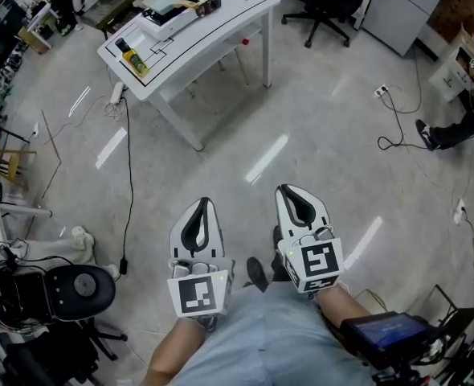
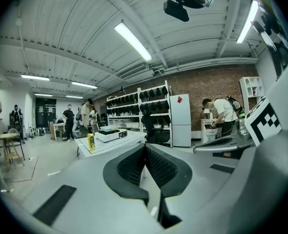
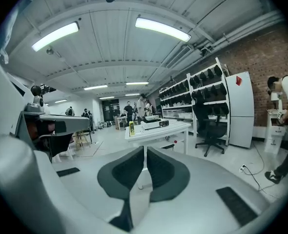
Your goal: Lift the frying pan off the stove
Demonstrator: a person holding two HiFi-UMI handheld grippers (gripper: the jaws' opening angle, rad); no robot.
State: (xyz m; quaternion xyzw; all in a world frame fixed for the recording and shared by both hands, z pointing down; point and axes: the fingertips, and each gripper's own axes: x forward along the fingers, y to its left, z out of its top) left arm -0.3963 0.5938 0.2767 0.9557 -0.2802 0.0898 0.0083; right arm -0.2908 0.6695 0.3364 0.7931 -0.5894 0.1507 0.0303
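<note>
White table (image 1: 237, 10) on grey floor (image 1: 325, 119); brick wall (image 2: 207, 82), shelving (image 2: 134, 104) beyond.

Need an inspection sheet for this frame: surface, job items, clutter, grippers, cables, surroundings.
Surface: white table with black line markings, across the floor from both grippers.
Job's things: stove on the table; frying pan too small to tell apart.
Clutter: yellow bottle near the table's corner.
Grippers: left gripper and right gripper shut, fingers empty, side by side over the floor.
Cables: black cable trailing down from the table; second cable at right.
Surroundings: office chair, black stool, person's legs at right edge.
</note>
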